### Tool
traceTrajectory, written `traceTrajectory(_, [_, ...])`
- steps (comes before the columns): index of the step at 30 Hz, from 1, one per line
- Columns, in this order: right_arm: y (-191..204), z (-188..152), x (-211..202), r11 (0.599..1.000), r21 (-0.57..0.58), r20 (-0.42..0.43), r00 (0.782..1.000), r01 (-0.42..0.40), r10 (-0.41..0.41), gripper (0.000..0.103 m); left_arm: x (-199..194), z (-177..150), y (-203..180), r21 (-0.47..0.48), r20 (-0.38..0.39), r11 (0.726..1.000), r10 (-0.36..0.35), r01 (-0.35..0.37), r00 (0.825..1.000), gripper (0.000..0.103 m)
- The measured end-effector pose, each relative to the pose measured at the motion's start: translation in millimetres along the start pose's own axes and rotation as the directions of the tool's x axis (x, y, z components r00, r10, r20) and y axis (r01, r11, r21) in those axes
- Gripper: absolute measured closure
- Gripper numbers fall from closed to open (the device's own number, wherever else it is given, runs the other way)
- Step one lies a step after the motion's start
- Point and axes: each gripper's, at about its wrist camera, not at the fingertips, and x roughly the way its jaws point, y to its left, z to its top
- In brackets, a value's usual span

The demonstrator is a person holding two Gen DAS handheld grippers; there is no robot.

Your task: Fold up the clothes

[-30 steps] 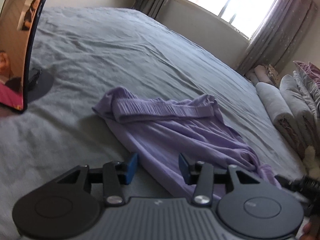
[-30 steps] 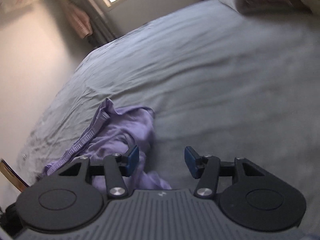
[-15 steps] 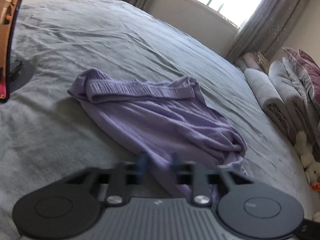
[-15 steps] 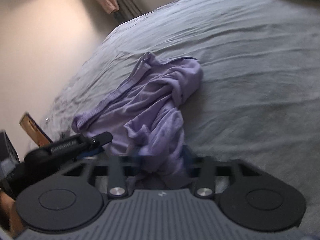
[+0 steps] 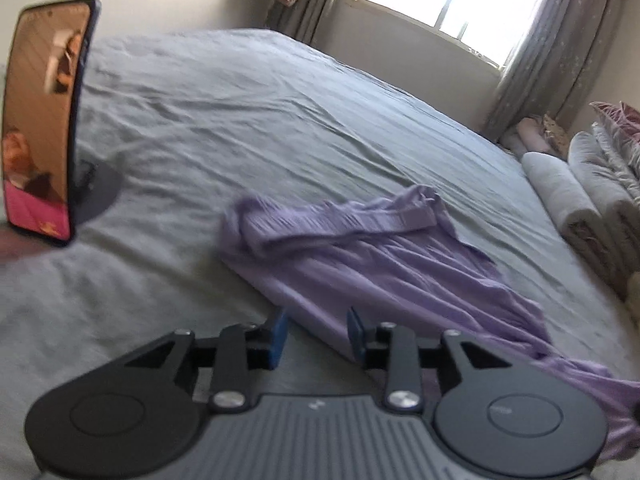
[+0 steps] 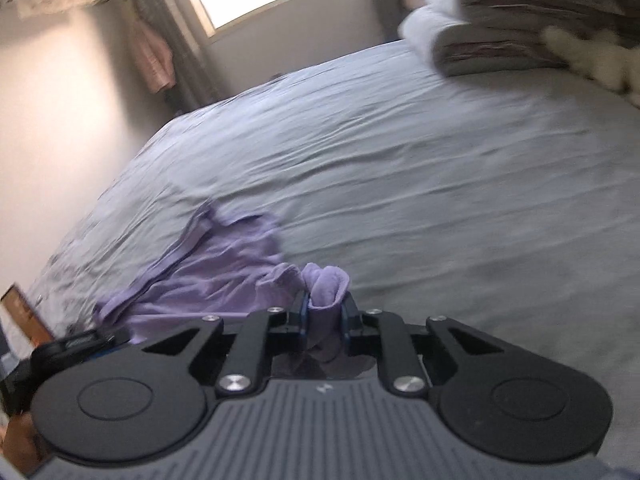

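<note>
A crumpled purple garment (image 5: 372,264) with a ribbed waistband lies on the grey bed sheet (image 5: 240,128). My left gripper (image 5: 316,334) is open, its blue pads on either side of the garment's near edge, not closed on it. In the right wrist view my right gripper (image 6: 325,314) is shut on a bunched end of the purple garment (image 6: 224,276), which sticks up between the pads. The left gripper's body shows at the lower left of the right wrist view (image 6: 68,350).
A phone on a round stand (image 5: 44,120) stands on the bed at the left. Rolled and stacked bedding (image 5: 576,200) lies along the right side, also in the right wrist view (image 6: 500,32). A window with curtains (image 5: 452,4) is at the far end.
My right gripper went from open beside the garment to shut on its end and has lifted it. My left gripper narrowed at the garment's edge half a second ago and now stands open again.
</note>
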Motion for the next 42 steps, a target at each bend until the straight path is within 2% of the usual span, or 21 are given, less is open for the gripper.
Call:
traceTrajectory(4, [-35,6,-12,0.995,0.066,0.042,0.996,0.079,-0.082,0.085,-3,0,1,0.040,0.024,0.999,0.032,-0.033,0.999,0.065])
traceTrajectory(10, [-77,16,-18,0.980,0.128,0.066,0.985,0.150,-0.159,0.086,2,-7,-7,0.095,-0.005,0.995,-0.007,0.008,1.000,0.064])
traceTrajectory(14, [-93,22,-14,0.975,0.116,0.096,0.975,0.187,-0.198,0.086,3,-5,-7,0.083,0.004,0.996,-0.013,0.012,1.000,0.064])
traceTrajectory(18, [-106,21,-4,0.965,0.141,0.079,0.969,0.223,-0.236,0.087,0,-1,-4,0.052,0.053,0.998,0.026,-0.028,0.998,0.065])
traceTrajectory(22, [-107,21,-11,0.973,0.154,0.074,0.980,0.173,-0.186,0.082,-1,1,-1,0.021,0.059,0.999,0.038,-0.040,0.998,0.068])
traceTrajectory(23, [-102,22,-12,0.978,0.128,0.075,0.982,0.163,-0.173,0.080,-2,1,-1,0.017,0.067,0.999,0.041,-0.042,0.997,0.074])
traceTrajectory(26, [-84,18,-19,0.992,0.041,0.078,0.990,0.117,-0.120,0.066,-7,2,-3,0.031,0.088,0.999,0.025,-0.028,0.996,0.075])
traceTrajectory(30, [-54,2,-19,0.995,-0.098,0.029,0.999,0.028,-0.026,0.063,-7,-1,-6,0.055,0.058,0.998,-0.044,0.041,0.997,0.070])
traceTrajectory(35, [-8,-28,-10,0.946,-0.311,-0.073,0.995,-0.093,0.073,0.063,-5,-9,-13,0.140,0.035,0.988,-0.075,0.069,0.997,0.068])
traceTrajectory(38, [11,-43,-6,0.910,-0.373,-0.112,0.983,-0.178,0.146,0.063,-1,-13,-17,0.187,0.022,0.980,-0.075,0.069,0.997,0.068])
traceTrajectory(42, [32,-57,6,0.865,-0.443,-0.145,0.971,-0.235,0.190,0.063,5,-18,-21,0.245,0.015,0.967,-0.068,0.062,0.998,0.068])
